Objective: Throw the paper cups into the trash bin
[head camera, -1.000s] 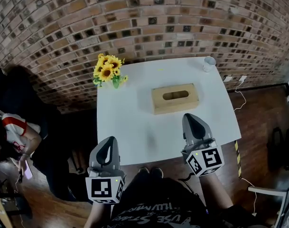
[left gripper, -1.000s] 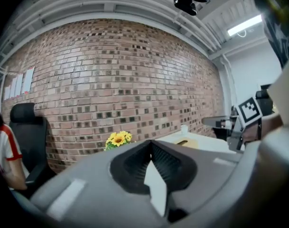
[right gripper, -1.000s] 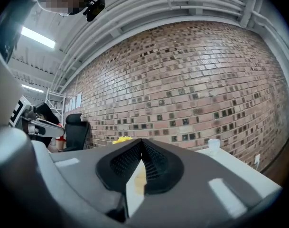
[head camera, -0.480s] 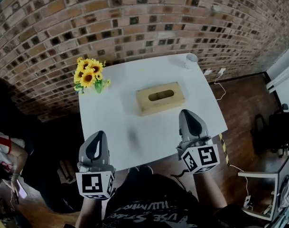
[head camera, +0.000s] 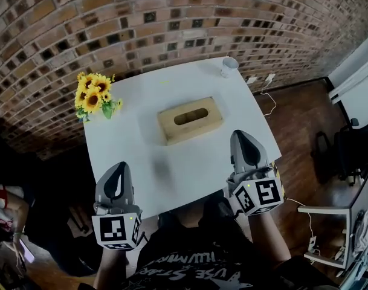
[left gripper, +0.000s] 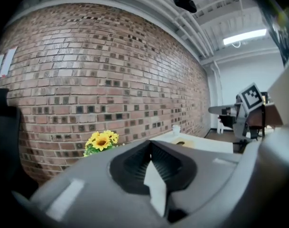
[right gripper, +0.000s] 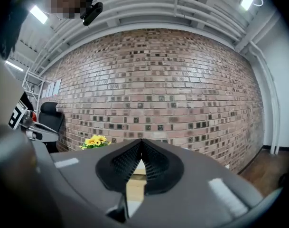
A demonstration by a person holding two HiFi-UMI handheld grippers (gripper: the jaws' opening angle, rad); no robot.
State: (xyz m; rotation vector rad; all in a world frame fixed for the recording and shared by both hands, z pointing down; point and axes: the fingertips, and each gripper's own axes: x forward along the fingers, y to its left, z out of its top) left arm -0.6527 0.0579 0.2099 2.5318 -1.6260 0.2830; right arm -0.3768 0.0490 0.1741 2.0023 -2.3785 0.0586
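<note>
- Red-brown brick wall [head camera: 111, 17]: fills the background ahead of both grippers, behind the table.
- White square table [head camera: 141, 156]: its near edge lies under both jaw tips. The right gripper reaches out over it; the left is only at the edge.
- Light wooden tissue box with an oval slot [head camera: 190, 119]: ahead of the right gripper [head camera: 239, 135], between it and the cup, apart from both. It is not part of the task, so probably something to reach around.
- Left gripper [head camera: 119, 165]: jaws pressed together at the tips, nothing between them. It is held low at the near left corner, likely idle.
- Right gripper: jaws pressed together too, empty. It points roughly level toward the far side, probably the one to fetch the cup.
- Bunch of yellow sunflowers with green leaves [head camera: 92, 94]: ahead of the left gripper at the far left corner, well apart.
- Small white paper cup [head camera: 229, 66]: upright at the far right corner, beyond the box and well ahead of the right gripper, untouched. The jaws would have to spread before a grasp.
- Trash bin: not seen in any view.
</note>
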